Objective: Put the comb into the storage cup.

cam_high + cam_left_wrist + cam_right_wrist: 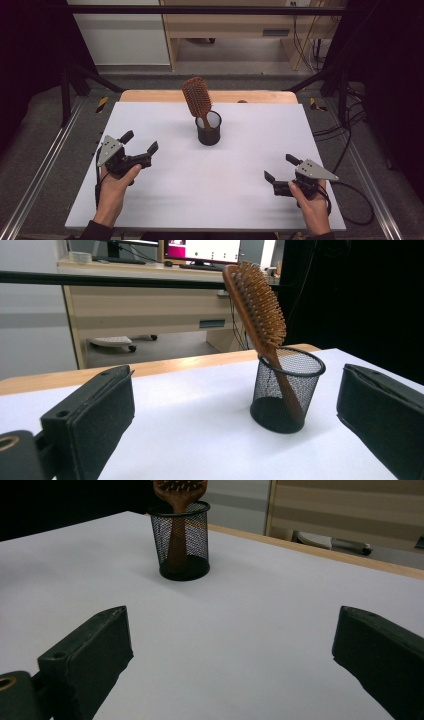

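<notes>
While both tongs gape, hairbrush (pixel 197 96) leans in mesh cup (pixel 208 130).

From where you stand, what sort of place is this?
Most likely a lab or office room set up for recording. A white table sits inside a metal frame with trailing cables, and behind it stand a wooden desk and a lit monitor.

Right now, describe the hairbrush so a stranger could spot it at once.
Start at the white table and look toward its far middle, where a black mesh cup stands alone. The hairbrush stands handle-down inside it, leaning left. It is the one brown wooden thing, its bristled oval head rising well above the rim.
</notes>
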